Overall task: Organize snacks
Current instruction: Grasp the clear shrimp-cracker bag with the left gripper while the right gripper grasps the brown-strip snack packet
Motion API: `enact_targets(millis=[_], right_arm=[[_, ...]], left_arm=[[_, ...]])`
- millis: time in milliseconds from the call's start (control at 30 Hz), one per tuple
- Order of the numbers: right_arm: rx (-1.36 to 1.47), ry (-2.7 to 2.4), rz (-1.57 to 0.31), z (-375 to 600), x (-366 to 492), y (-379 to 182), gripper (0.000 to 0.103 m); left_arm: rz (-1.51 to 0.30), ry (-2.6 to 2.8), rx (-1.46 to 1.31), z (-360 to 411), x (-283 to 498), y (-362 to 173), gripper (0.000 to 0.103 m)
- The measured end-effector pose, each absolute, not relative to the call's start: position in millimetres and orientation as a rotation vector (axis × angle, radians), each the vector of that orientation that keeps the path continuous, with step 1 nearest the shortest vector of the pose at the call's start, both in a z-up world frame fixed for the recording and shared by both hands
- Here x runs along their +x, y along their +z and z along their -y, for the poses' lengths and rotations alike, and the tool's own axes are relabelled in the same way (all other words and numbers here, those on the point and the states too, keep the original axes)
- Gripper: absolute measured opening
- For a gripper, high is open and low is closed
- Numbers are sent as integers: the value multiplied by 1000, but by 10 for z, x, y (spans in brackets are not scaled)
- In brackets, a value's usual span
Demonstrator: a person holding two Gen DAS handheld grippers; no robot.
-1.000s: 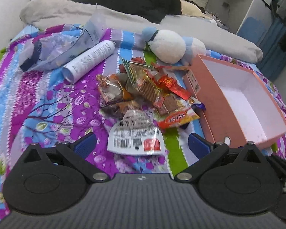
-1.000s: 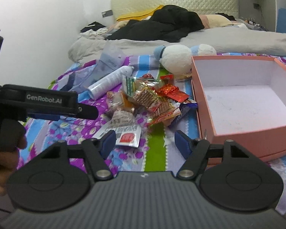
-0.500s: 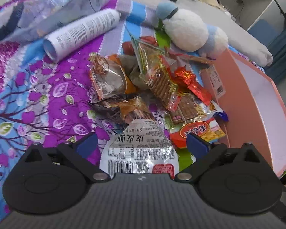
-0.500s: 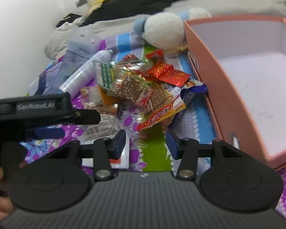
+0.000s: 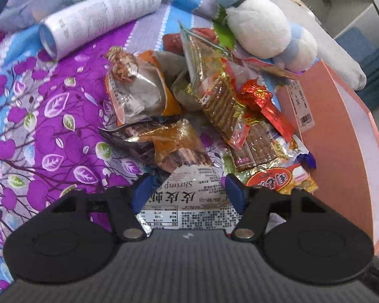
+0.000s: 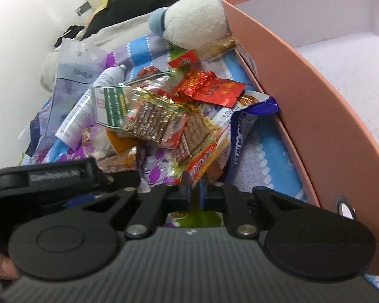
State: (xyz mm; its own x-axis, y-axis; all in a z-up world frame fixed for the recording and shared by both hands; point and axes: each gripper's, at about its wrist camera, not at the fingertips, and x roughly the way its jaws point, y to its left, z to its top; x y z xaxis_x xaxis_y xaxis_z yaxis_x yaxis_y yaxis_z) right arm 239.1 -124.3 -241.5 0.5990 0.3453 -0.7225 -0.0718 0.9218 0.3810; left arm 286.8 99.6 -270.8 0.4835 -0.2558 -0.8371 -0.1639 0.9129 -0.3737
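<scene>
A heap of snack packets (image 5: 214, 106) lies on the patterned bedspread, left of a pink box (image 5: 341, 136) with a white inside. My left gripper (image 5: 189, 189) is open, its blue pads on either side of a white shrimp-snack packet (image 5: 189, 202). My right gripper (image 6: 195, 189) has its fingers almost together on the lower corner of an orange and red snack packet (image 6: 202, 161). The heap (image 6: 164, 111) and the pink box (image 6: 315, 101) also show in the right wrist view. The left gripper's body (image 6: 50, 184) shows at the lower left there.
A white plush toy (image 5: 260, 32) lies behind the heap. A white spray can (image 5: 98, 17) and a clear plastic bag (image 6: 70, 80) lie to the left. Bedding and dark clothes are piled at the far end of the bed.
Both grippers moved forward and down into the heap. The left gripper's fingers came around the white packet. The right gripper's fingers closed on the orange packet's corner.
</scene>
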Motion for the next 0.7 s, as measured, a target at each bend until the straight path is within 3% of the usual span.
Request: enact_targets(millis=[167,700], right_arm=[[324,258,-886,1264,2286,-2319,4],[352,242,-944,1567,1365,-2153,3]], left_arm=[[-1058,-66,-419,-963,2722,-2588,61],[-1063,-82,-367,-885,1672,-2345,60]])
